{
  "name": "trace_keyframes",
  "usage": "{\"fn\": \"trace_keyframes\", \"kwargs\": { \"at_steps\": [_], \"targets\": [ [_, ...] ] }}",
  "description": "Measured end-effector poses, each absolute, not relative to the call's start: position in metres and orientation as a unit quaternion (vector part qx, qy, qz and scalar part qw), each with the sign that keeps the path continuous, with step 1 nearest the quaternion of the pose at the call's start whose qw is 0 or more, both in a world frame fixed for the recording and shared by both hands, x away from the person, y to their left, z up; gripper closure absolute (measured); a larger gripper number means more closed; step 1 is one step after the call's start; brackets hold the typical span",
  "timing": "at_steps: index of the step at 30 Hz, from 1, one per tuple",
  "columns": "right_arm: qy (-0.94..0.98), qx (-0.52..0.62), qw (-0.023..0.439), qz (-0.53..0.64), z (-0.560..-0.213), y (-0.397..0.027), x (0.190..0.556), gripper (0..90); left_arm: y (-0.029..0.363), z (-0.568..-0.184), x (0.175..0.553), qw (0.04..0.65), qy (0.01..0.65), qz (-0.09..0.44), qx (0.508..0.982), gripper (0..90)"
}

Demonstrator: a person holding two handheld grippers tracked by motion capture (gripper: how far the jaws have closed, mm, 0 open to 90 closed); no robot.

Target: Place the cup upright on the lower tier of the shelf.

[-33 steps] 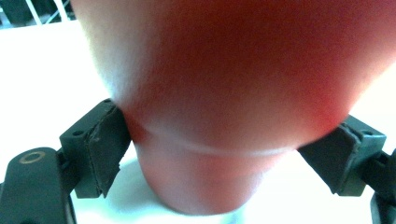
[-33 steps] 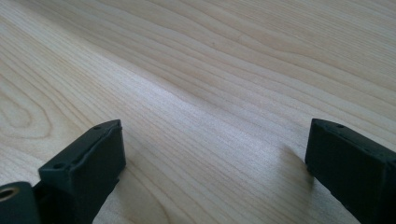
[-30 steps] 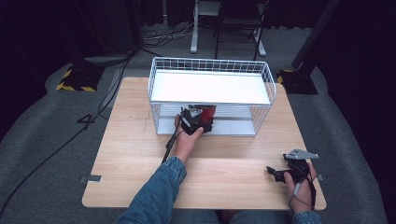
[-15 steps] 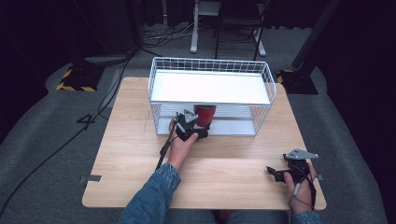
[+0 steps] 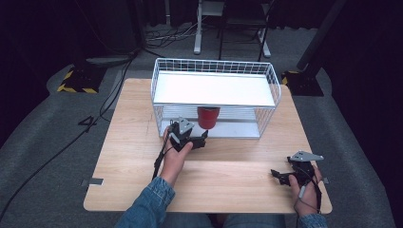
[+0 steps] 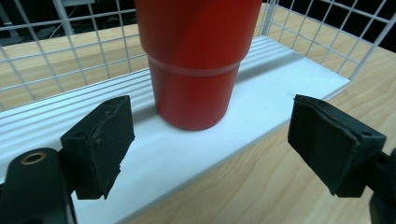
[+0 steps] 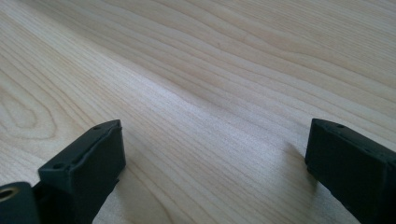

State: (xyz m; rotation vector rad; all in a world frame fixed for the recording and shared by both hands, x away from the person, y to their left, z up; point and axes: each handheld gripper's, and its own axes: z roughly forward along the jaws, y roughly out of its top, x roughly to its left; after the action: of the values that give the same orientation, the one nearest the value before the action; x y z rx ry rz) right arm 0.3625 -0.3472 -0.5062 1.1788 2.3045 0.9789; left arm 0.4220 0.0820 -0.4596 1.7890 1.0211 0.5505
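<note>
1. Foam-faced black pads (image 6: 100, 140) of the left gripper (image 6: 210, 149) stand wide apart, holding nothing.
2. Just ahead, a smooth red tapered cup (image 6: 196, 60) stands upright on the flat white shelf (image 6: 280, 79) inside the wire basket (image 5: 216, 66).
3. Right gripper (image 7: 210, 168) gapes empty over grained wooden table (image 7: 210, 70).

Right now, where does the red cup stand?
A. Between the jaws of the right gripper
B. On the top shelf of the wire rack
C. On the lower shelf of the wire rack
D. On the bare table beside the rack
C: the red cup stands upright on the white lower shelf of the wire rack, under the top shelf.
</note>
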Motion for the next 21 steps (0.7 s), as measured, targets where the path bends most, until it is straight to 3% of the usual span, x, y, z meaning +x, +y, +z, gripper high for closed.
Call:
{"fn": "trace_keyframes", "kwargs": {
  "at_steps": [21],
  "targets": [
    [0.82, 0.417, 0.183, 0.347, -0.506, -0.347, 0.363, 4.4, 0.124, -0.438, 0.371, 0.461, 0.388, 0.228, 0.765, 15.0]
  ]
}}
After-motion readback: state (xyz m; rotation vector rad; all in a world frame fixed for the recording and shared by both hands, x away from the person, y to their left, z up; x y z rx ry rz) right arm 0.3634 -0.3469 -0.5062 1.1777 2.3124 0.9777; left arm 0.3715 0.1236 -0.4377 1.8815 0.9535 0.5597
